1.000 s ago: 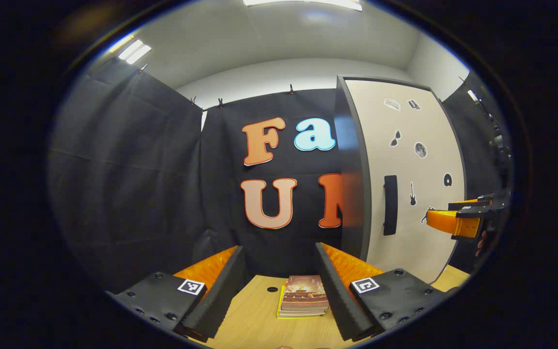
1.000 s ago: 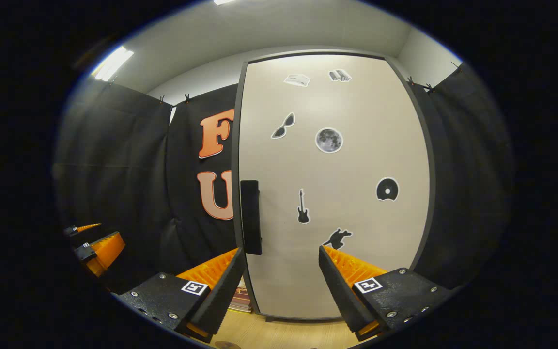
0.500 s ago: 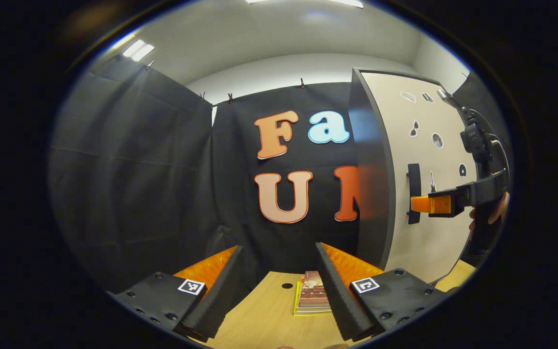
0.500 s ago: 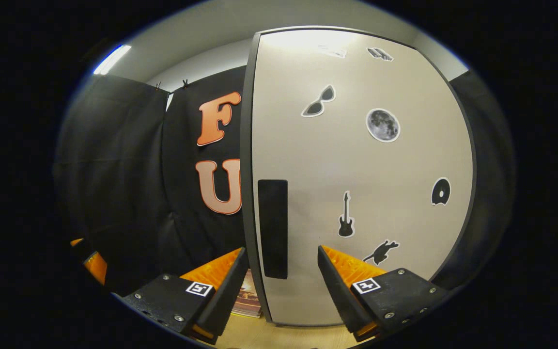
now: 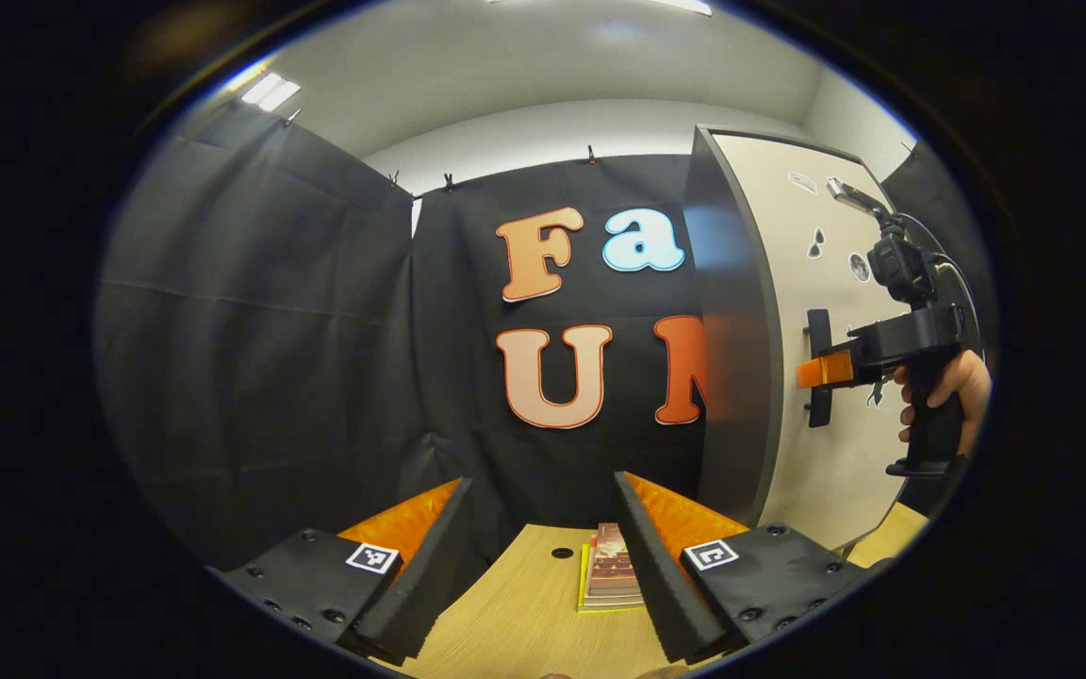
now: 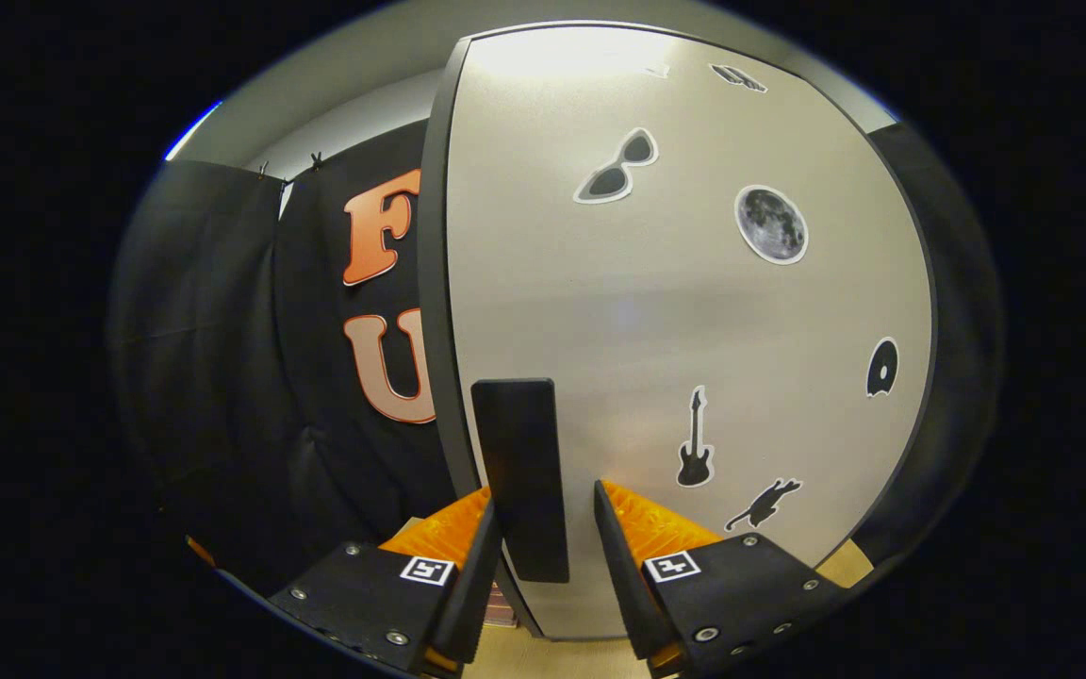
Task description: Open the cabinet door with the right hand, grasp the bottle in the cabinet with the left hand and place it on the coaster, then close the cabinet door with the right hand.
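The cabinet stands on the right of the table, dark-sided, with its pale stickered door lying flush against it. Whatever is inside is hidden. The door's black vertical handle sits between the fingers of my right gripper. The jaws have narrowed around it, and a slim gap remains on the handle's right side. In the left gripper view a hand holds that right gripper with its tips at the handle. My left gripper hovers open over the table, holding nothing.
A small stack of books lies on the wooden table just ahead of my left gripper, beside the cabinet's base. A round hole sits in the tabletop behind them. Black cloth walls close the left and back.
My right gripper has moved forward to the door until the handle sits between its fingers, and the fingers have narrowed around it. The left gripper has drifted only slightly.
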Demonstrator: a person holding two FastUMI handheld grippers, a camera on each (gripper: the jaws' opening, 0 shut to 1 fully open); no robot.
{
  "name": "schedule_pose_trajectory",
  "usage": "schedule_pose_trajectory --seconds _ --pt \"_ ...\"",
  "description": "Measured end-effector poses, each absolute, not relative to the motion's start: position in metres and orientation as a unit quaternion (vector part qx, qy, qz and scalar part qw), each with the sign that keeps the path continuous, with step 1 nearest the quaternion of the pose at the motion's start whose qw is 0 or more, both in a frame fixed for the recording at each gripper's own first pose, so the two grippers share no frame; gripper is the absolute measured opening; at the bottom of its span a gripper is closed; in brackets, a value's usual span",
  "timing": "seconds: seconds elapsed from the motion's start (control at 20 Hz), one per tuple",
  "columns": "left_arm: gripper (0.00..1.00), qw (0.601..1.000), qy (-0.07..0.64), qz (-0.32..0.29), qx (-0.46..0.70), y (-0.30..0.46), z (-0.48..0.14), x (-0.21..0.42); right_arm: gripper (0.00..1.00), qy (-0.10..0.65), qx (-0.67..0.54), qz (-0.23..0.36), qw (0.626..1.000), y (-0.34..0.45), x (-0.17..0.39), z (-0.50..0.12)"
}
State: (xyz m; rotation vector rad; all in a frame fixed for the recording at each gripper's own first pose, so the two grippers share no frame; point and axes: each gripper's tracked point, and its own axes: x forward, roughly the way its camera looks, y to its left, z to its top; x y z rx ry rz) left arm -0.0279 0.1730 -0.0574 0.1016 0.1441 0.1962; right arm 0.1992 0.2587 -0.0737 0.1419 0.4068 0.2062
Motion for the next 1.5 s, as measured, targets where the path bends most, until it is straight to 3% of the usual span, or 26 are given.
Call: schedule_pose_trajectory --seconds 0.2,0.35,0.7,1.15,1.5 --pt "0.94 0.991 0.076 0.097 0.051 0.181 -0.06 -0.03 0.36 0.219 0.043 0.07 0.972 0.263 0.199 -0.082" --pt "0.94 0.99 0.08 0.102 0.05 0.187 -0.062 -0.035 0.35 0.201 0.016 0.051 0.978 0.262 0.201 -0.082" --pt "0.94 0.989 0.098 0.107 0.034 0.194 -0.073 -0.055 0.21 0.234 0.05 0.056 0.969 0.262 0.198 -0.085" --pt "0.94 0.99 0.098 0.097 0.027 0.177 -0.073 -0.052 0.21 0.243 0.06 0.104 0.963 0.263 0.177 -0.075" --pt "0.94 0.992 0.11 0.058 0.014 0.114 -0.089 -0.039 0.21 0.23 0.058 0.171 0.956 0.233 0.108 -0.06"
